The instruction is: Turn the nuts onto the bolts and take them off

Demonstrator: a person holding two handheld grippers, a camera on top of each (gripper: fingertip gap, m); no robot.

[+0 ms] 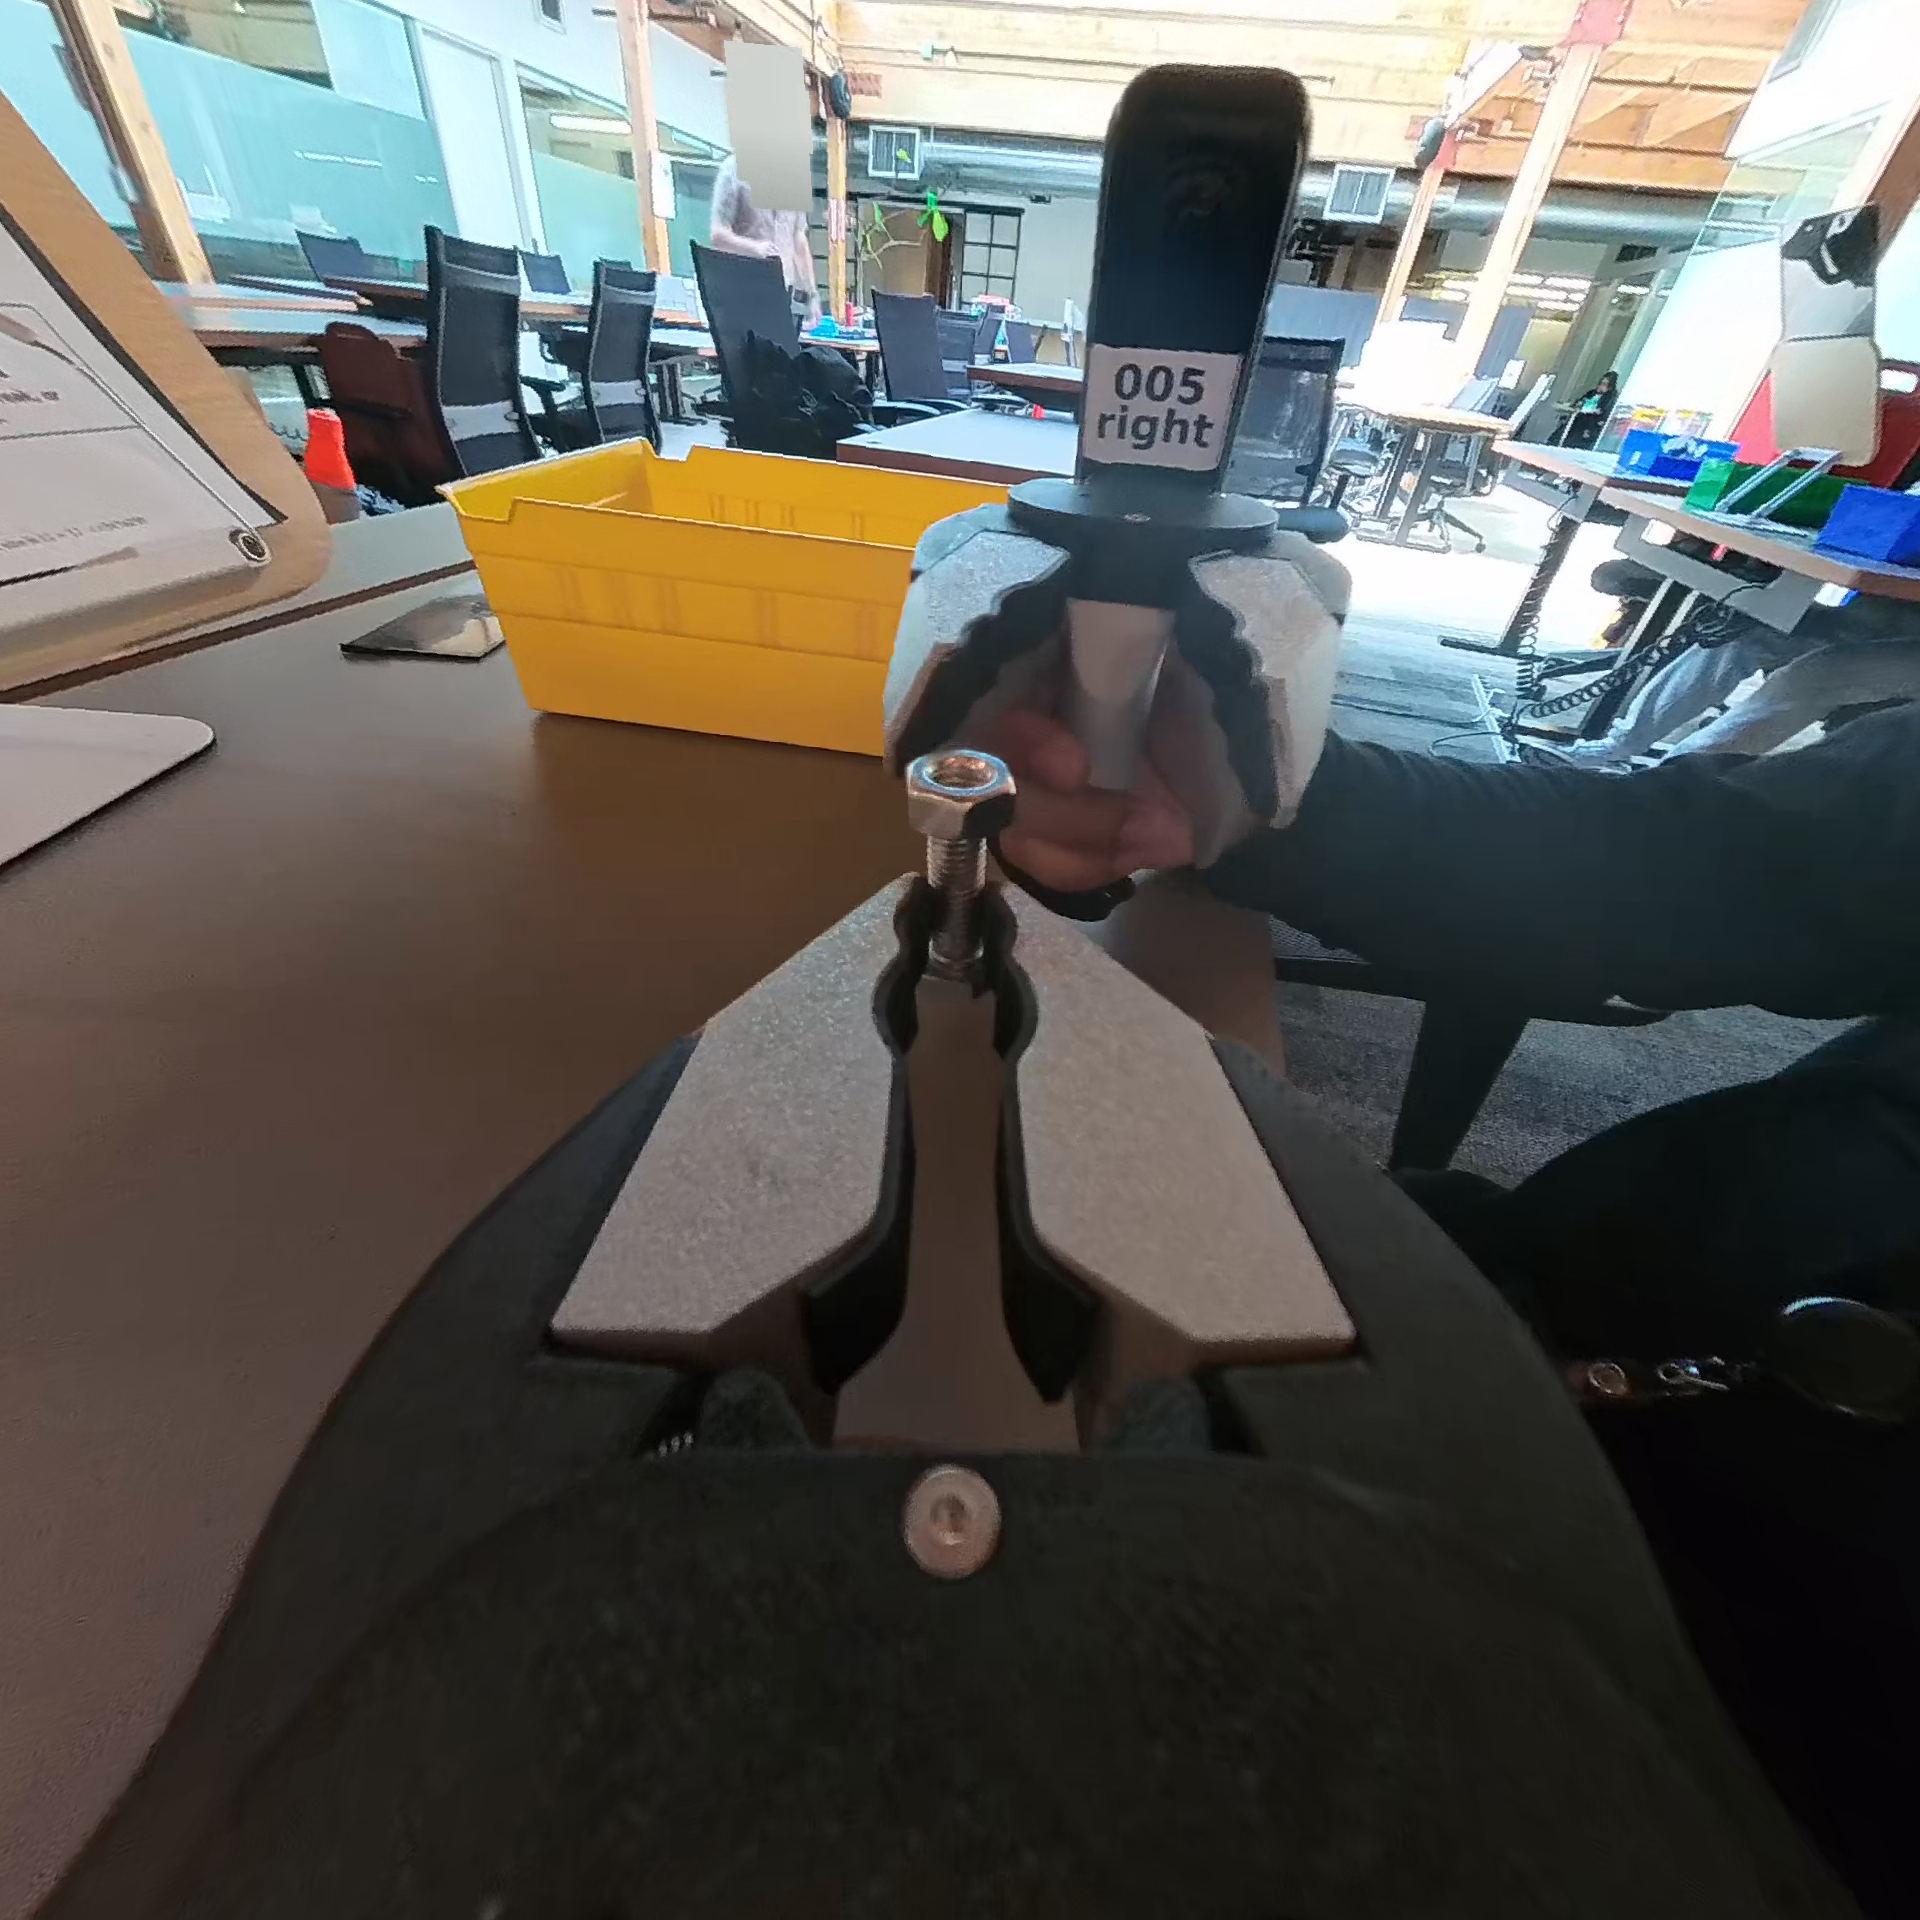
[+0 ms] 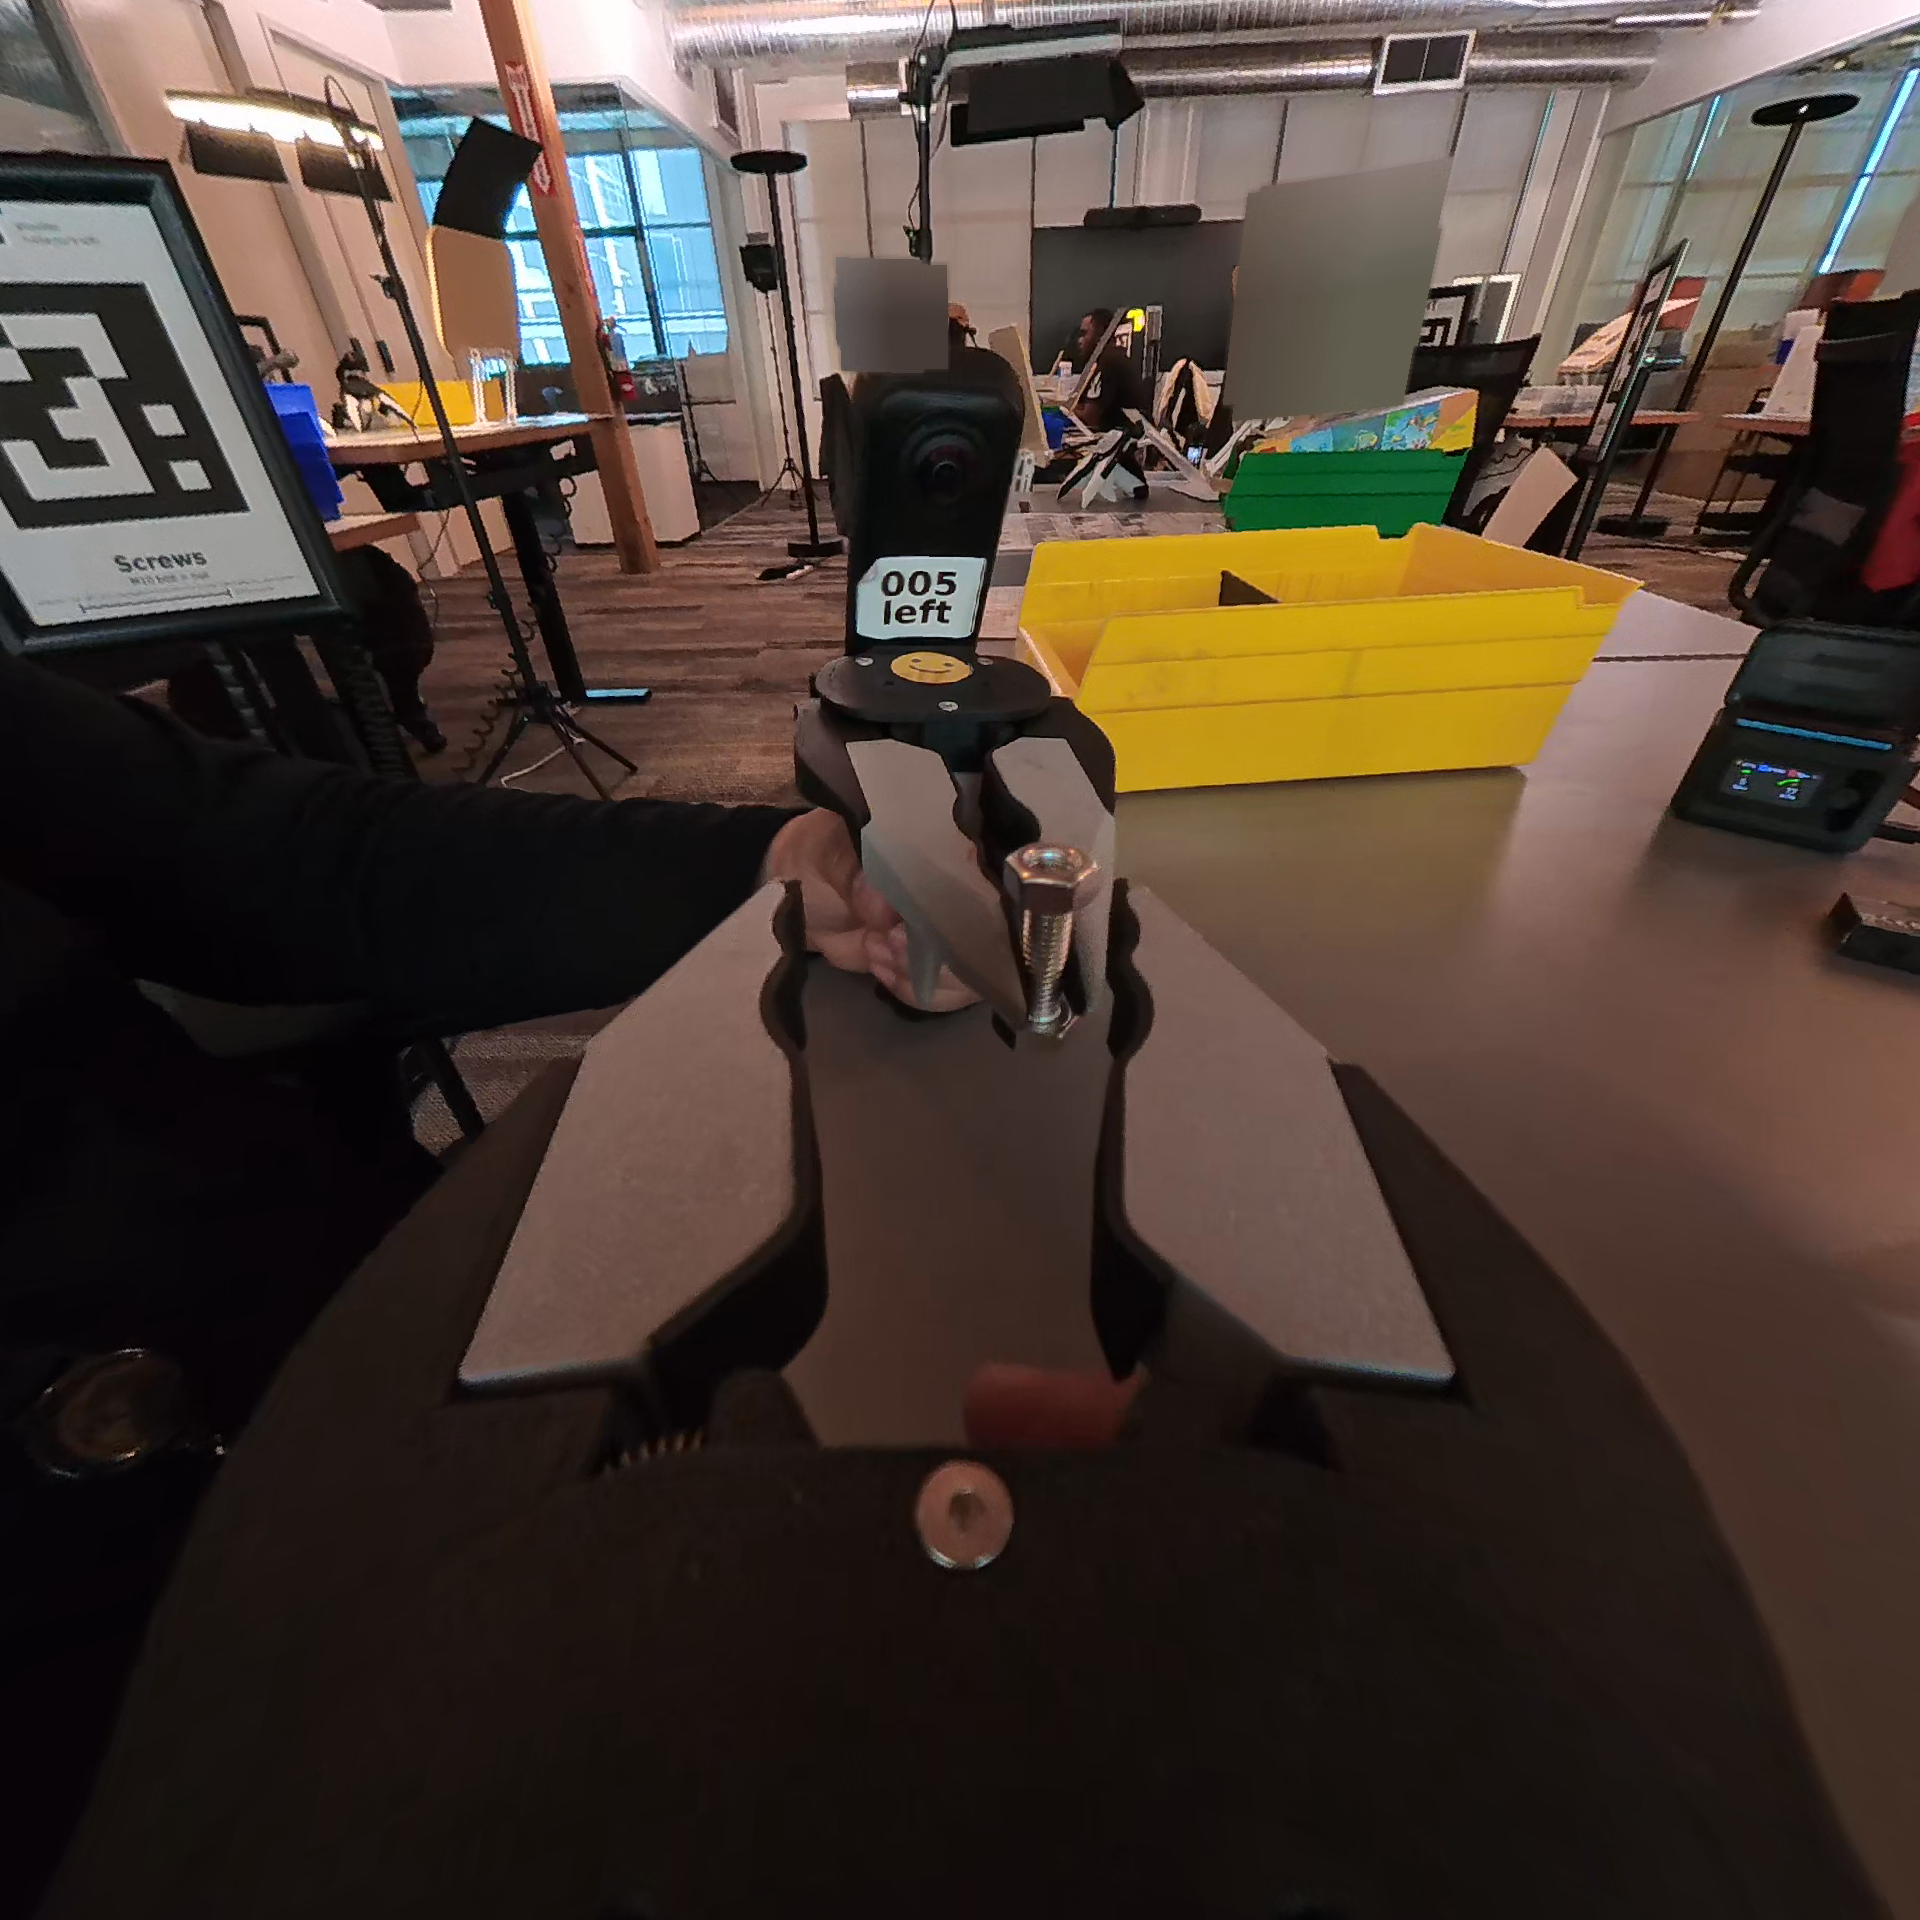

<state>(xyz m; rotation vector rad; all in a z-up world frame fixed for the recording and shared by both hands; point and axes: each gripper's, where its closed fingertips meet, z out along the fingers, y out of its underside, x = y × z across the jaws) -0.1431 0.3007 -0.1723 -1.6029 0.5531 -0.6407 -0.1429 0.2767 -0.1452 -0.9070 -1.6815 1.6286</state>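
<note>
My left gripper (image 1: 954,940) is shut on the lower part of a steel bolt (image 1: 951,883) and holds it upright above the dark table (image 1: 312,935). A hex nut (image 1: 958,792) sits at the bolt's top end. In the right wrist view the bolt (image 2: 1044,961) and nut (image 2: 1055,875) stand just past my right gripper (image 2: 951,966), nearer its right finger. The right gripper is open and empty. It faces the left gripper (image 2: 1029,1013), and in the left wrist view it (image 1: 1112,727) is just behind the nut.
A yellow plastic bin (image 1: 675,613) stands on the table behind the grippers, also in the right wrist view (image 2: 1320,665). A framed sign (image 2: 125,416) stands at the left. A small black device with a screen (image 2: 1808,748) sits at the right. The table edge lies by the sleeves. My left and right fingertips are right by each other.
</note>
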